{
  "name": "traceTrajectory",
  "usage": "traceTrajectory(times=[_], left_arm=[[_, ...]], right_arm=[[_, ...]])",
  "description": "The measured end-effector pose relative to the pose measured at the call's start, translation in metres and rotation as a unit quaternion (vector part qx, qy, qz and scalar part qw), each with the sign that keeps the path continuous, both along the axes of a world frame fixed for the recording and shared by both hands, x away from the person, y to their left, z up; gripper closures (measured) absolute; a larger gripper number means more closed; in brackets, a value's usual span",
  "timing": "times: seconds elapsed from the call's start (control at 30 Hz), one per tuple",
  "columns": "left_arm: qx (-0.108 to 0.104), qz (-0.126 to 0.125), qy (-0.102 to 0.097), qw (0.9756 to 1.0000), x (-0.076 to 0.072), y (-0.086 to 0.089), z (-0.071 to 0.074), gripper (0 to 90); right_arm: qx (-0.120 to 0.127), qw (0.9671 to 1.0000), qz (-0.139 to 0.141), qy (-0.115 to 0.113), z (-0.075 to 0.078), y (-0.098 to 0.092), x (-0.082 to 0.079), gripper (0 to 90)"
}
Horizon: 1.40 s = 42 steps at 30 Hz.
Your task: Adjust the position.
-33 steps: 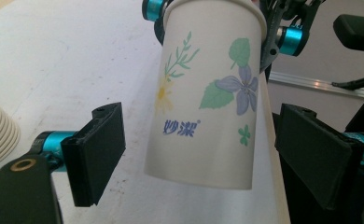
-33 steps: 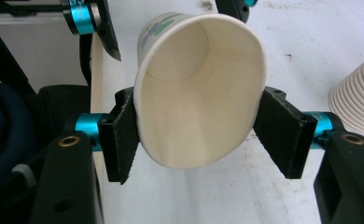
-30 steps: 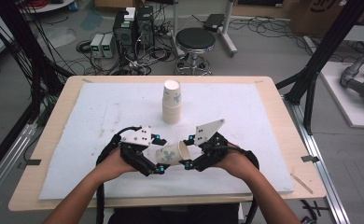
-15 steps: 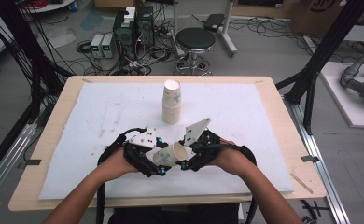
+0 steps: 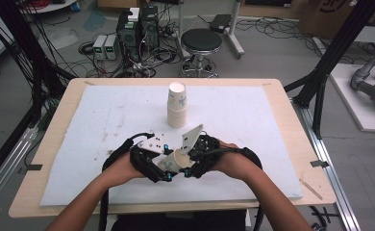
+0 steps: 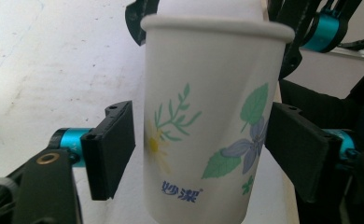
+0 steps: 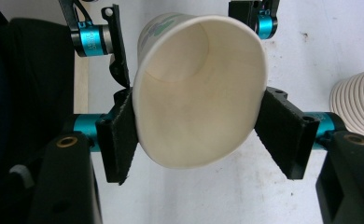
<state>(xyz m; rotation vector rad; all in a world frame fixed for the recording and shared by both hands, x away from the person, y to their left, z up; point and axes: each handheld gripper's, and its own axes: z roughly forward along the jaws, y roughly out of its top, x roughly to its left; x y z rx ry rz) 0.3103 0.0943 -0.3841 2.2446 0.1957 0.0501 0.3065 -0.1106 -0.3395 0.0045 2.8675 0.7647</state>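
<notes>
Paper cup (image 5: 172, 162) sideways, both hands level, right fingers (image 7: 119, 140) pinching rim

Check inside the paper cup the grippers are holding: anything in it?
The paper cup looks empty: the right gripper view shows bare inner wall and part of the bottom. The near rim hides the rest of the bottom.

Black gripper (image 6: 196, 149) bodies, teal joints, black cables, grey plates

I saw a matt paper cup (image 6: 208, 126) with a smooth printed wall, matt black plastic pads (image 6: 112, 149) on glossy teal metal pins, a rough white foam mat (image 5: 104, 125) and a pale wooden table (image 5: 56, 115).
</notes>
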Motion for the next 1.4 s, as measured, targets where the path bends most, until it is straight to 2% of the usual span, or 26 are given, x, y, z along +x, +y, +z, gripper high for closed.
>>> traceTrajectory(times=[0.3,0.4,0.53,0.63,0.73,0.8,0.87,0.9,0.93,1.0,1.03,1.07,1.17,1.27,1.3,1.37,1.4], left_arm=[[0.014,-0.011,0.005,0.9998,0.001,-0.002,-0.002,34.6],[0.016,-0.013,0.002,0.9998,0.001,-0.004,-0.003,35.0],[0.009,-0.012,0.01,0.9998,0.001,-0.004,-0.004,35.0],[0.001,-0.01,0.013,0.9999,0.001,-0.002,-0.004,34.1],[-0.014,-0.004,0.015,0.9998,0.0,0.001,-0.005,33.5],[-0.021,0.002,0.015,0.9997,0.001,0.003,-0.007,33.1],[-0.031,0.009,0.018,0.9993,0.001,0.006,-0.009,33.0],[-0.038,0.014,0.019,0.999,0.001,0.007,-0.01,32.6],[-0.042,0.019,0.019,0.9988,0.001,0.01,-0.012,32.6],[-0.051,0.03,0.019,0.9981,0.001,0.014,-0.014,32.6],[-0.064,0.04,0.021,0.9969,0.001,0.017,-0.015,32.3],[-0.078,0.049,0.023,0.9955,0.0,0.02,-0.017,32.3],[-0.1,0.072,0.016,0.9923,-0.001,0.03,-0.021,32.3],[-0.134,0.101,0.012,0.9858,-0.002,0.042,-0.026,32.2],[-0.139,0.107,0.01,0.9844,-0.002,0.045,-0.027,32.2],[-0.156,0.124,0.004,0.98,-0.002,0.054,-0.03,32.1],[-0.159,0.13,0.001,0.9787,-0.002,0.056,-0.031,32.0]], right_arm=[[-0.011,0.9999,0.002,0.002,-0.003,0.002,0.0,33.6],[-0.014,0.9999,0.004,0.003,-0.003,0.003,0.0,33.7],[-0.009,0.9999,0.006,0.006,-0.003,0.003,0.0,32.9],[0.005,0.9999,0.0,0.011,-0.003,0.001,0.001,29.3],[0.045,0.9987,-0.008,0.022,-0.003,-0.004,0.004,23.0],[0.087,0.9954,-0.025,0.031,0.001,-0.011,0.007,20.9],[0.118,0.9918,-0.031,0.039,0.004,-0.018,0.008,20.9],[0.145,0.9878,-0.038,0.043,0.007,-0.026,0.008,20.8],[0.145,0.9878,-0.038,0.043,0.007,-0.026,0.008,20.8],[0.177,0.9816,-0.05,0.049,0.009,-0.037,0.009,20.9],[0.2,0.9763,-0.067,0.047,0.009,-0.048,0.008,20.9],[0.2,0.9763,-0.067,0.047,0.009,-0.048,0.008,20.9],[0.228,0.9682,-0.096,0.035,0.004,-0.067,0.006,20.9],[0.251,0.9586,-0.133,0.022,-0.007,-0.087,0.004,21.0],[0.254,0.9562,-0.145,0.018,-0.01,-0.093,0.003,21.0],[0.259,0.9518,-0.164,0.008,-0.016,-0.102,0.001,21.1],[0.264,0.9483,-0.176,0.006,-0.02,-0.109,-0.001,21.1]])
